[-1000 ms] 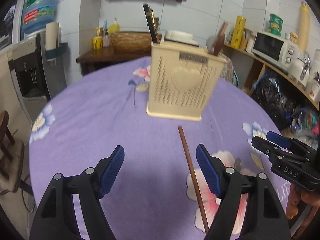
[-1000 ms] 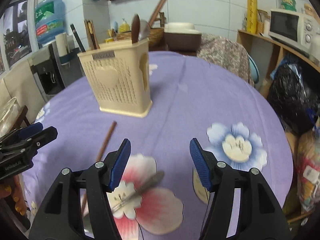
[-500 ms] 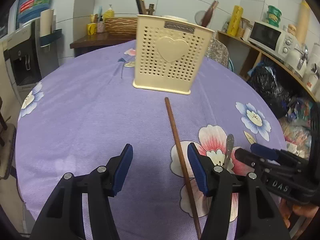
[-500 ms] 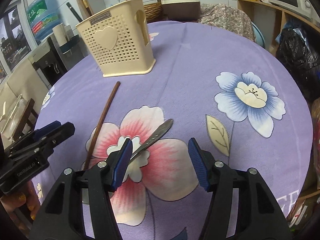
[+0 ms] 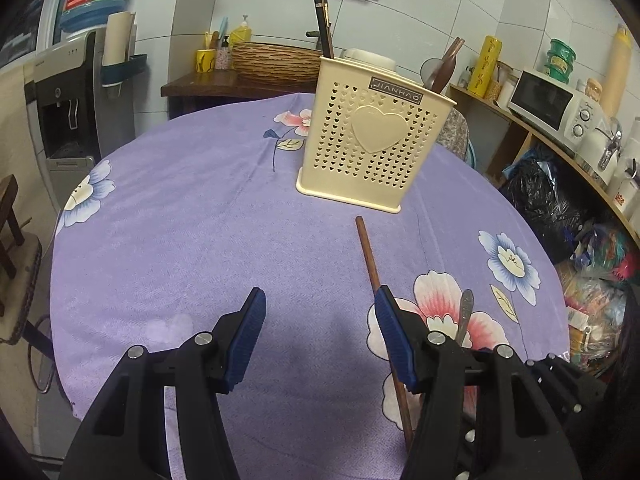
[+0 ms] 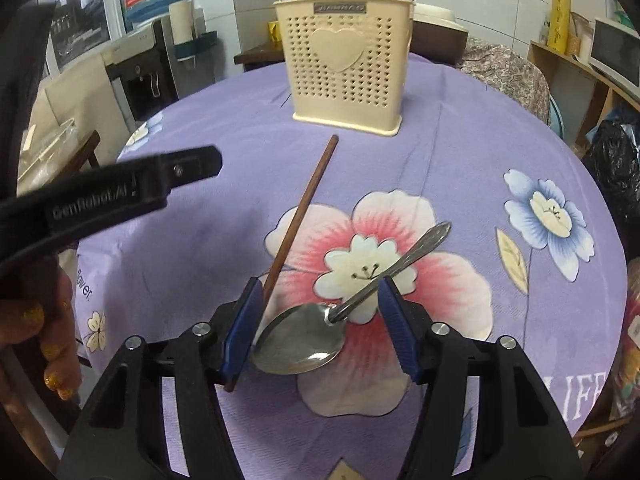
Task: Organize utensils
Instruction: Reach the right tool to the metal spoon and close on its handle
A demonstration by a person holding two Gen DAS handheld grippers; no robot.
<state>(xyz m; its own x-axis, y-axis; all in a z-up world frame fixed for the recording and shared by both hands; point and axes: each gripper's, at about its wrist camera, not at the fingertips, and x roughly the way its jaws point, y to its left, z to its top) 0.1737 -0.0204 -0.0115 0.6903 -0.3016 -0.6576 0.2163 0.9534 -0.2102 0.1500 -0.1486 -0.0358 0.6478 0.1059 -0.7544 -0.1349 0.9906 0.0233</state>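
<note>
Utensils already stand in the cream perforated plastic holder (image 6: 346,65); in front of it a brown wooden chopstick (image 6: 305,204) and steel spoon (image 6: 320,332) remain; right gripper (image 6: 318,326) straddles the spoon, jaws apart; left gripper (image 5: 318,338) gapes empty.

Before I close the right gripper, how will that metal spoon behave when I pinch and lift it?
The spoon looks like polished metal, so it is probably stiff but slippery against the pads. It lies flat on the tablecloth, so getting under it may be hard. Gripped near the neck, the broad bowl may swing down.

Both the left hand-held gripper (image 5: 318,330) and the right hand-held gripper (image 6: 320,320) gape, angled downward.
</note>
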